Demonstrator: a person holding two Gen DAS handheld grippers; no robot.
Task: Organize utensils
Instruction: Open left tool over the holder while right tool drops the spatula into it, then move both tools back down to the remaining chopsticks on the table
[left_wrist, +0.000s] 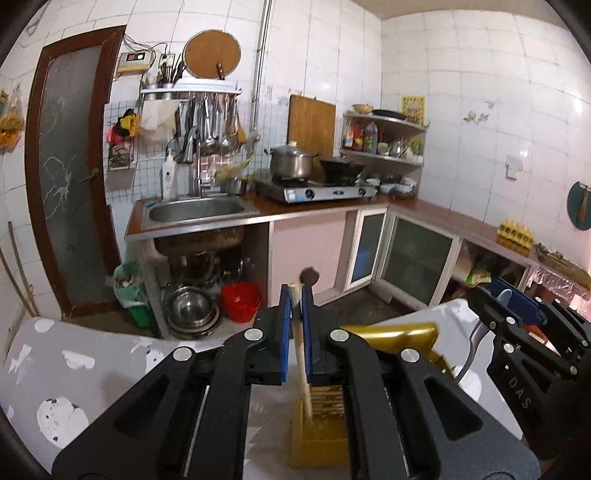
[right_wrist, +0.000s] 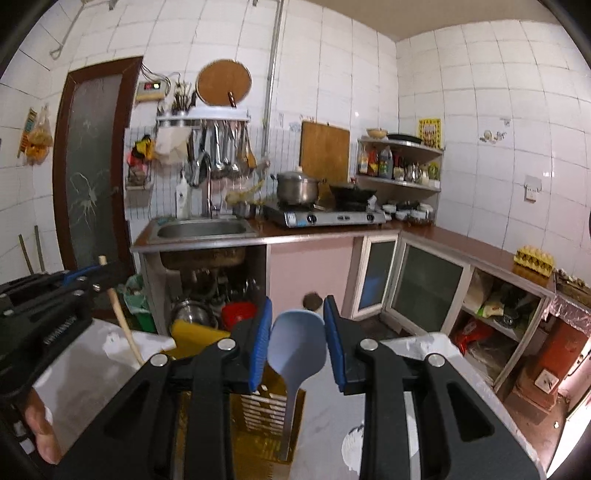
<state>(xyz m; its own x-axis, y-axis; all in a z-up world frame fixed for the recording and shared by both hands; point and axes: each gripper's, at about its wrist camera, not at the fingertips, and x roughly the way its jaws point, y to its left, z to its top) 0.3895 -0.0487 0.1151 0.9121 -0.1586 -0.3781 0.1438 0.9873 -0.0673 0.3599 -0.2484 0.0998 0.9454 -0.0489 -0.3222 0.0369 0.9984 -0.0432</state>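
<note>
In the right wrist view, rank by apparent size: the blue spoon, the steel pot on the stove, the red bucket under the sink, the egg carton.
1. blue spoon, though it is nearest the camera, which inflates it.
2. steel pot.
3. red bucket and egg carton look about alike; the bucket is partly hidden, so I leave them unranked.

A steel sink (left_wrist: 199, 211) sits in the bench (left_wrist: 436, 214) at about ten o'clock in the left wrist view. At twelve o'clock a gas stove (left_wrist: 317, 192) carries a steel pot (left_wrist: 291, 162) and a dark wok (left_wrist: 341, 167). A wooden cutting board (left_wrist: 311, 125) leans on the tiled wall behind them. At one o'clock a corner shelf (left_wrist: 384, 157) holds bottles. Steel bowls (left_wrist: 192, 310) and a red basket (left_wrist: 241, 301) lie under the sink. A yellow egg tray (left_wrist: 515, 232) rests at three o'clock.
</note>
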